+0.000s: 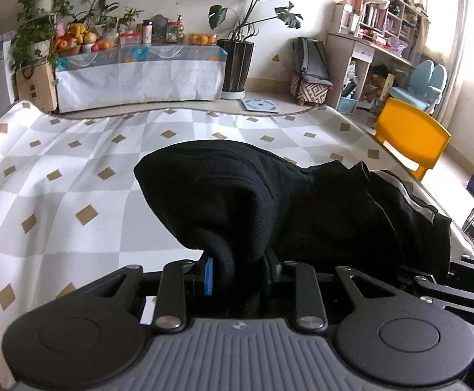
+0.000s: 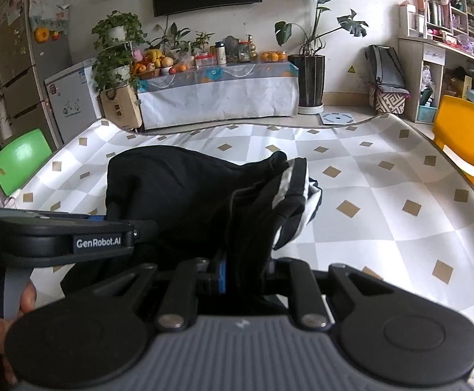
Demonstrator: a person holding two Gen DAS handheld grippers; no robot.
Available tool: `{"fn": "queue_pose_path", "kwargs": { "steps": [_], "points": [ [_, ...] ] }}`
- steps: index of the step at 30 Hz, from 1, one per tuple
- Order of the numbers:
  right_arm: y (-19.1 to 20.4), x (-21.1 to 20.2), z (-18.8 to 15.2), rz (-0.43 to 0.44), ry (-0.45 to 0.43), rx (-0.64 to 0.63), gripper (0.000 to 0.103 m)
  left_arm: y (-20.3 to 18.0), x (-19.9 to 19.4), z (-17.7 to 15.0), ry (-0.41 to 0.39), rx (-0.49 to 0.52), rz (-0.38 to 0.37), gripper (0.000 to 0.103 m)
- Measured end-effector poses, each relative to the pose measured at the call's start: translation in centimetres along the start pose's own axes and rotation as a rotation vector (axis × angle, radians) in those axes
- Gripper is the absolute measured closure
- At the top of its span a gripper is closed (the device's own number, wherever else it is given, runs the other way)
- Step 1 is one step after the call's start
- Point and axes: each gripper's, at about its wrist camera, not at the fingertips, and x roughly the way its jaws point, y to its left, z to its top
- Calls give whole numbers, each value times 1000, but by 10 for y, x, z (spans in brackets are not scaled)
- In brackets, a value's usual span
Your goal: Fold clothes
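I have both the left gripper (image 1: 237, 273) and right gripper (image 2: 246, 273) clamped on the black garment (image 1: 269, 195). It looks soft and floppy; hems give the surest hold

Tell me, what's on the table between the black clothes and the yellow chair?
Nothing: only bare checkered cloth lies between clothes and chair, in the right wrist view.

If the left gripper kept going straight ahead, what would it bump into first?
The black garment itself: the left gripper is already shut on a bunched fold of it, and the cloth fills the view ahead. Beyond lies the checkered tablecloth.
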Motion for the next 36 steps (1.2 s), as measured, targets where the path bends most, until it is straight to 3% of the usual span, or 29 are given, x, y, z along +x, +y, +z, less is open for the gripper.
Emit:
{"fn": "queue_pose_path", "kwargs": {
  "steps": [21,28,36],
  "points": [
    [-61,39,16,-8,61,65,87,-43,58,20,57,52,-12,78],
    [-93,49,28,-42,57,97,87,-66,82,34,63,73,-41,78],
    [-140,62,27,-118,77,219,87,-108,117,49,84,126,-85,78]
  ]
}}
